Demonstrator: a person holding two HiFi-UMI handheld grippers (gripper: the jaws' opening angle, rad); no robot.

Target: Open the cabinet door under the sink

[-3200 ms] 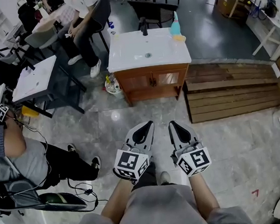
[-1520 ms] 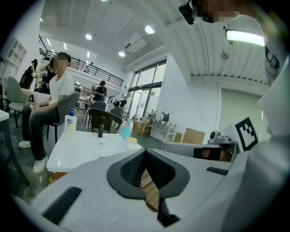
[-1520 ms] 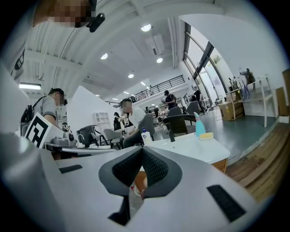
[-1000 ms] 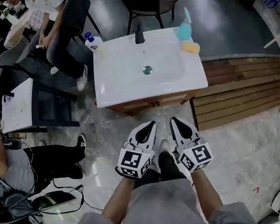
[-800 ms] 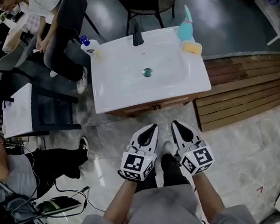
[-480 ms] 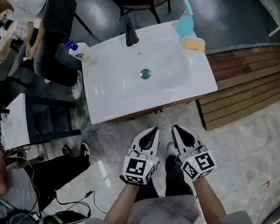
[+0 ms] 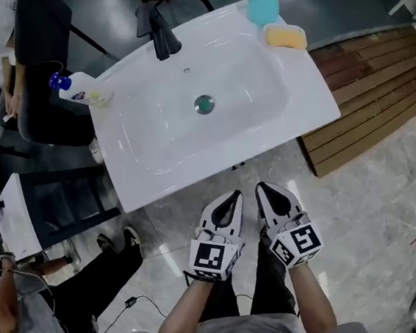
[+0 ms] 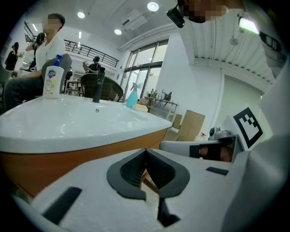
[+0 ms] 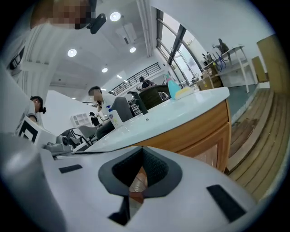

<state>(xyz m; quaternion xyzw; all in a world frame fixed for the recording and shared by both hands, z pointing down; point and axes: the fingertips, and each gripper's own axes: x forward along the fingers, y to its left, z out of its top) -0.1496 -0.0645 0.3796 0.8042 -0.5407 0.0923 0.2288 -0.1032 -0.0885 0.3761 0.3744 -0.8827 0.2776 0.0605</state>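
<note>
Cabinet door point(image 9: 209, 156) is under the white sink point(image 7: 209, 103). In head view the basin hides it, but right gripper view shows its wood frame w/ a pale panel at 3 o'clock of the jaws, not touched.

Your left gripper point(image 7: 233, 196) and right gripper point(image 7: 262, 189) are side by side at 6 o'clock of the sink, over the marble floor point(image 7: 389, 202). Both point to 12 o'clock, near the sink's front edge but apart from it. Left gripper jaws are closed together, nothing btw them; right gripper is the same, closed & empty.

On the sink: black faucet point(image 7: 156, 27) at 11 o'clock of the drain point(image 7: 203, 104), soap bottle point(image 7: 78, 91) at 10 o'clock on the corner, yellow sponge point(image 7: 285, 36) at 2 o'clock w/ a teal spray bottle point(image 7: 261, 1) just behind it. Wood planks point(image 7: 364, 101) lie on the floor at 3 o'clock of the sink.
</note>
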